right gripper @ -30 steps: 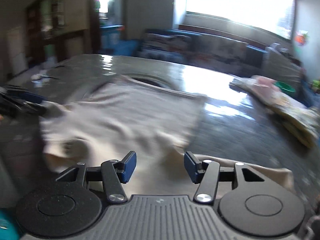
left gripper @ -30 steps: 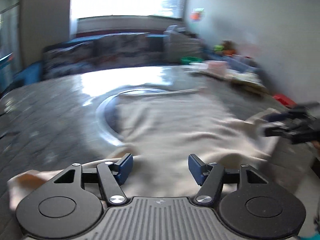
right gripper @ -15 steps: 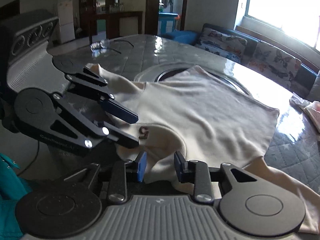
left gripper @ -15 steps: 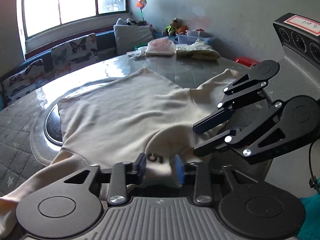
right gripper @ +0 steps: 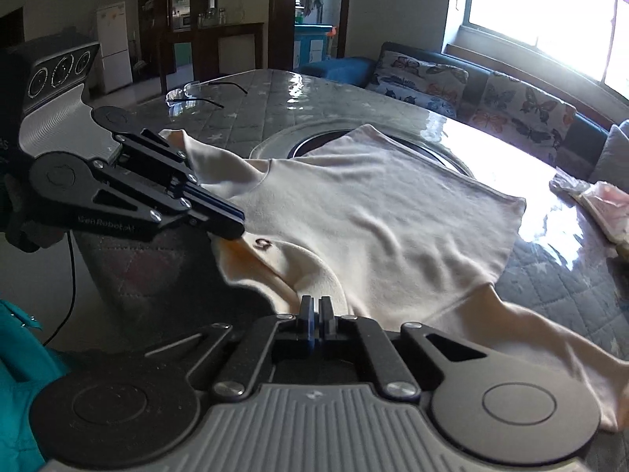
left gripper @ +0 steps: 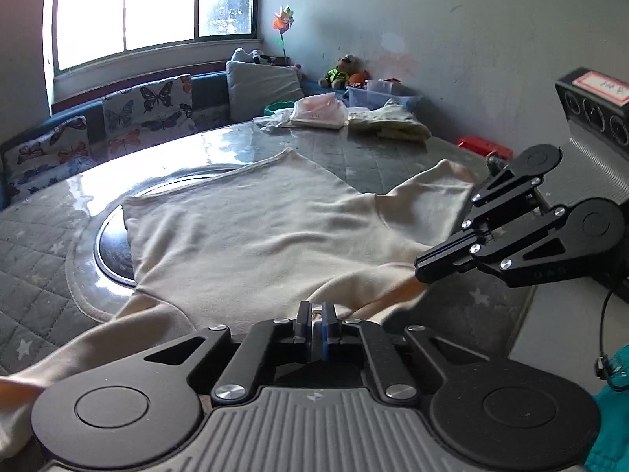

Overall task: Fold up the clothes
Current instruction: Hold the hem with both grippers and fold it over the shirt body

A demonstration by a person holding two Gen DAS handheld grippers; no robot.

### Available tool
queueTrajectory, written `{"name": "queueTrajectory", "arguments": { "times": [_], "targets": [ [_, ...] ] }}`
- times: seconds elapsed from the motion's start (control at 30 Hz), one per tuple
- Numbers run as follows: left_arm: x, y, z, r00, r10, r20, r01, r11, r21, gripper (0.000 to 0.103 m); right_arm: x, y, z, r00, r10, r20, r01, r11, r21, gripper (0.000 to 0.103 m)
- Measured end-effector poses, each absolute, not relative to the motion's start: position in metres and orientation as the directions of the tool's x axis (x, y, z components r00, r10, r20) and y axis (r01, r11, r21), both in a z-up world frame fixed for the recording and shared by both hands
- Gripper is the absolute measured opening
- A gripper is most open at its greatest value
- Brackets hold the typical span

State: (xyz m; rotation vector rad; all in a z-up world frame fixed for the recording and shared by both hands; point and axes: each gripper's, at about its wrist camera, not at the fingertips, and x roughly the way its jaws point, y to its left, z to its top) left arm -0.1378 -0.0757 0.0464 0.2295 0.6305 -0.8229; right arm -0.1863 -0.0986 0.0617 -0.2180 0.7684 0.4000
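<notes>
Nearest, the left gripper [left gripper: 313,314] and right gripper [right gripper: 315,316] each have their jaws clenched on the collar edge of the shirt [left gripper: 251,232], either side of the neck opening. The cream shirt lies spread on the bench [left gripper: 39,236], its hem farthest from the collar. It looks light, soft and limp, so it will sag between grips; the shoulders or hem corners seem better holds for folding.
</notes>
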Motion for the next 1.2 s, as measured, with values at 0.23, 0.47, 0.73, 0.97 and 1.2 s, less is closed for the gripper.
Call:
{"name": "queueTrajectory", "arguments": {
  "times": [0.23,0.47,0.73,0.97,1.2],
  "targets": [
    [-0.145,-0.077,0.043,0.505,-0.609,-0.612,0.76,0.65,-0.019,0.007,-0.2,-0.091,0.063,0.637,0.262,-0.725,-0.477,0.873,-0.104,0.005],
    [-0.147,-0.093,0.044,0.534,-0.601,-0.594,0.777,0.626,0.065,0.032,-0.191,-0.079,0.064,0.687,0.24,-0.686,-0.458,0.876,-0.151,0.028],
    [-0.136,-0.097,0.028,0.537,-0.563,-0.628,0.757,0.651,0.063,0.008,-0.174,-0.085,0.047,0.666,0.235,-0.708,-0.425,0.9,-0.101,0.005],
    [-0.141,-0.076,0.039,0.519,-0.628,-0.58,0.778,0.628,0.016,0.006,-0.187,-0.103,0.061,0.655,0.311,-0.689,-0.439,0.899,-0.012,0.002],
    [-0.147,-0.078,0.037,0.526,-0.623,-0.579,0.78,0.625,0.036,0.015,-0.195,-0.095,0.058,0.669,0.29,-0.684,-0.441,0.896,-0.051,0.014]
  ]
}}
